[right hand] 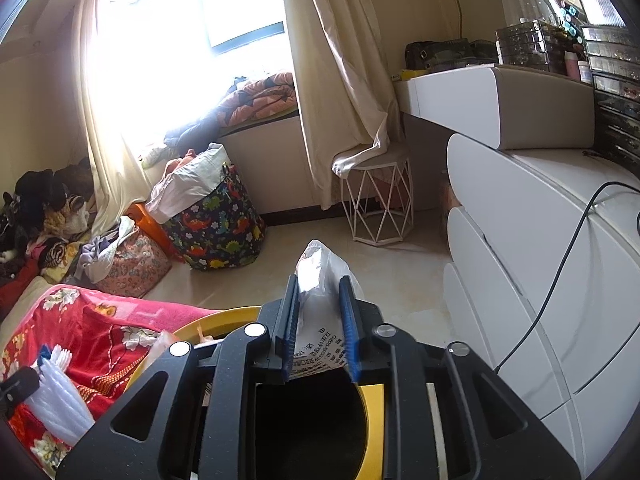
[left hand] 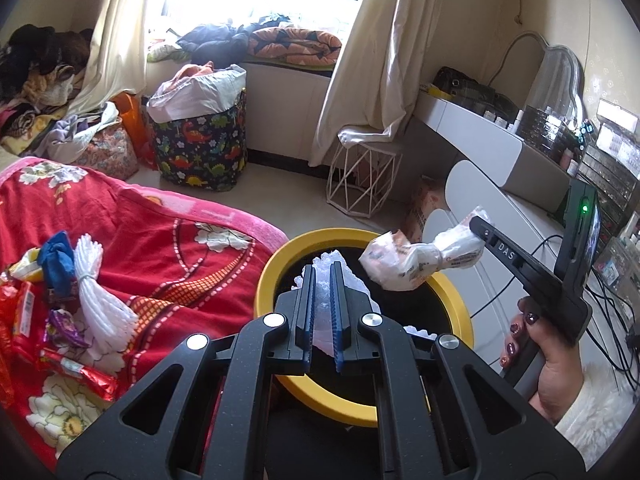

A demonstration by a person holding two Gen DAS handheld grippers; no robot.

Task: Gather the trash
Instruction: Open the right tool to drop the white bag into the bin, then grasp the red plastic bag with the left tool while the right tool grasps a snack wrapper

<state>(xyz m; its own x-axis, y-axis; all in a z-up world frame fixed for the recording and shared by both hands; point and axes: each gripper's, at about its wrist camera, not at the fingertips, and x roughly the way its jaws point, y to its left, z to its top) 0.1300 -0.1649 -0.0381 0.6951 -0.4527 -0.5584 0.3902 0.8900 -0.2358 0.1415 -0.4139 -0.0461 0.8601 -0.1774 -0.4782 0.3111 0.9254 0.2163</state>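
- my left gripper (left hand: 322, 280) hangs over the yellow-rimmed bin (left hand: 452, 292), its jaws pressed together on a crinkled piece of clear bubble-like plastic (left hand: 348, 276) that spills out beyond the tips.
- my right gripper (right hand: 320, 300) has a white printed plastic wrapper (right hand: 320, 272) standing between its blue pads (right hand: 350, 320); the jaws are only partly closed and i cannot tell whether the pads actually press on it.
- from the left camera that same wrapper (left hand: 420, 256) sticks out of the right gripper's tip (left hand: 478, 226), twisted in the middle, just above the far right edge of the bin.
- a hand (left hand: 548, 356) with dark nail polish and a fluffy white sleeve grips the right tool's handle.
- the bin's inside is black, and it stands against the bed's corner.
- on the red flowered blanket (left hand: 168, 256) more trash lies: a white foam net sleeve (left hand: 100, 292), a blue crumpled scrap (left hand: 60, 260), red snack wrappers (left hand: 76, 368) and a purple one (left hand: 66, 326).
- behind stand a dinosaur-print hamper (left hand: 200, 148), a white wire stool (left hand: 364, 172) and white drawers (right hand: 540, 280).
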